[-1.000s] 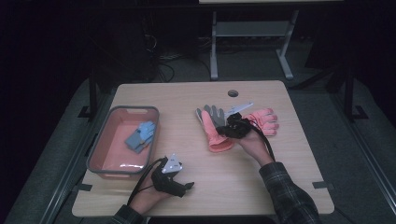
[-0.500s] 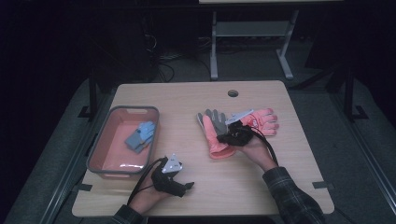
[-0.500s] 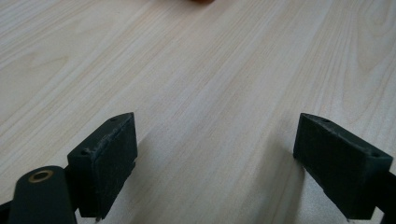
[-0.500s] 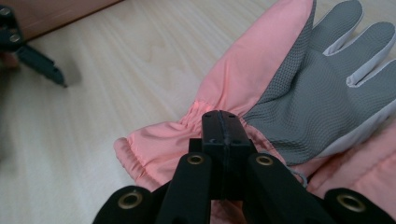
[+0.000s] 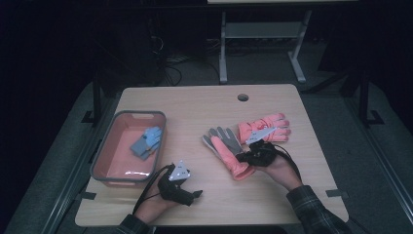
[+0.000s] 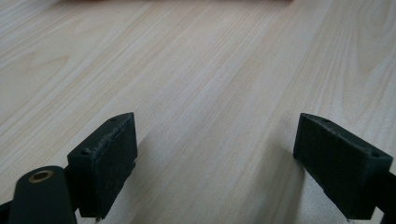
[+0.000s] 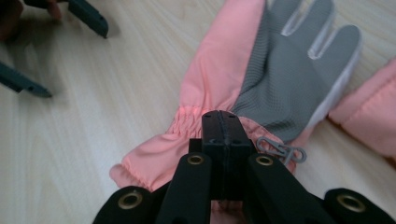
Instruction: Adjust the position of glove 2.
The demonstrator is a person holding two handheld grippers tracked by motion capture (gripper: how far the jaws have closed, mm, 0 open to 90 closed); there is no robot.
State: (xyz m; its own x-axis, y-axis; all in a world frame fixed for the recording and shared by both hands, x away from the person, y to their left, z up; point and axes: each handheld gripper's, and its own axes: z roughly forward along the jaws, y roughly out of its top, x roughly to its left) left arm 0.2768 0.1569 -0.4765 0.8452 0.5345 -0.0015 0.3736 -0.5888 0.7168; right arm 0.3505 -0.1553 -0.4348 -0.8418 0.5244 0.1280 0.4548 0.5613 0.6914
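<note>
A pink glove with a grey palm (image 5: 229, 151) lies palm up in the middle of the wooden table. My right gripper (image 5: 246, 157) sits at its gathered cuff. In the right gripper view the jaws (image 7: 220, 116) are pressed together right at the cuff of this glove (image 7: 261, 79), pinching the fabric. A second pink glove (image 5: 265, 127) lies just behind it to the right. My left gripper (image 5: 197, 194) rests near the front edge, its jaws (image 6: 215, 158) wide apart over bare wood with nothing between them.
A grey-rimmed pink bin (image 5: 104, 151) stands at the left with a blue glove (image 5: 146, 141) inside. A cable hole (image 5: 242, 97) is near the table's far edge. A metal frame stands on the floor beyond the table.
My right gripper has come toward the front edge, and the pink and grey glove has slid along with it. The left gripper has stayed put.
</note>
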